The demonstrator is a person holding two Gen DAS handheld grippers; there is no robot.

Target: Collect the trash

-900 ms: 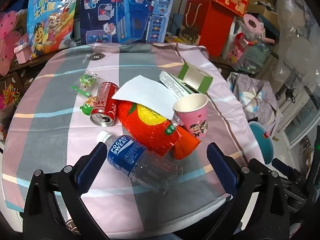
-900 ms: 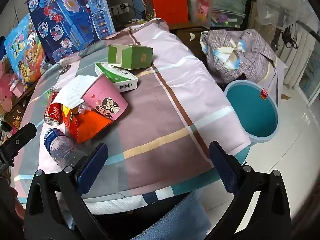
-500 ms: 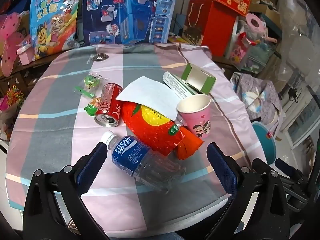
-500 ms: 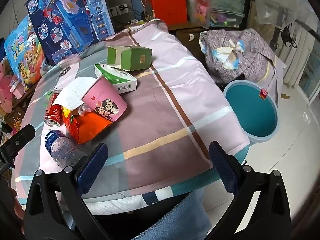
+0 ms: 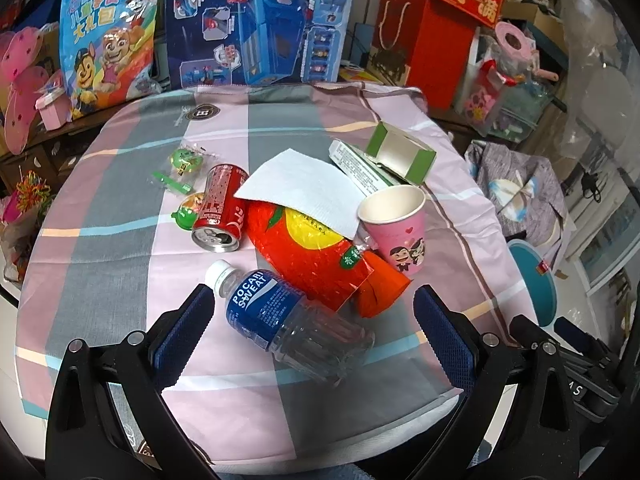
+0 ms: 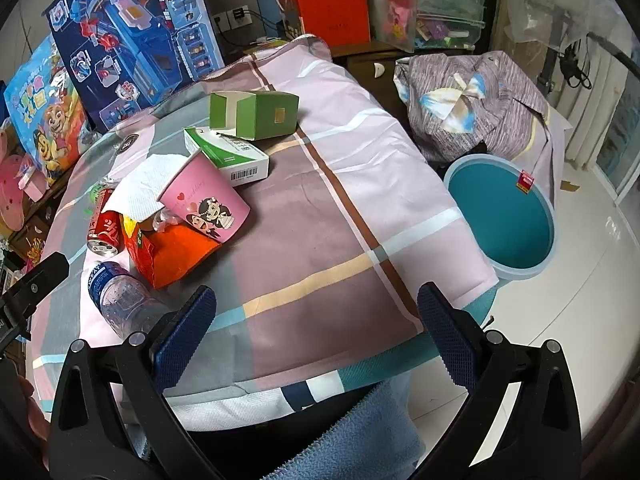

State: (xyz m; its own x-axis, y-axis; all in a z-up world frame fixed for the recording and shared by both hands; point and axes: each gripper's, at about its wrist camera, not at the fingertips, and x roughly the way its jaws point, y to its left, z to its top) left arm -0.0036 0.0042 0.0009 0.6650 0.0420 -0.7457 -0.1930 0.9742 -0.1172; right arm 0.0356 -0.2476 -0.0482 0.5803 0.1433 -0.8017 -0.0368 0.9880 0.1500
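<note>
The left gripper was held wide open and empty. The bottle was seen just ahead of it, lying between the 2 pads, its long axis slanted across the gap, cap toward the left pad. The right gripper, also wide open and empty, was aimed at bare cloth, the bottle well to its left; the left was judged nearer.

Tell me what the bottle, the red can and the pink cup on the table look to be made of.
Bottle: clear thin plastic, ribbed and glossy, with a blue printed label and white cap. Red can: likely aluminium, given its bare silvery top with a pull-tab opening and glossy printed side. Pink cup: paper, judging by the matte white inside and rolled rim.
</note>
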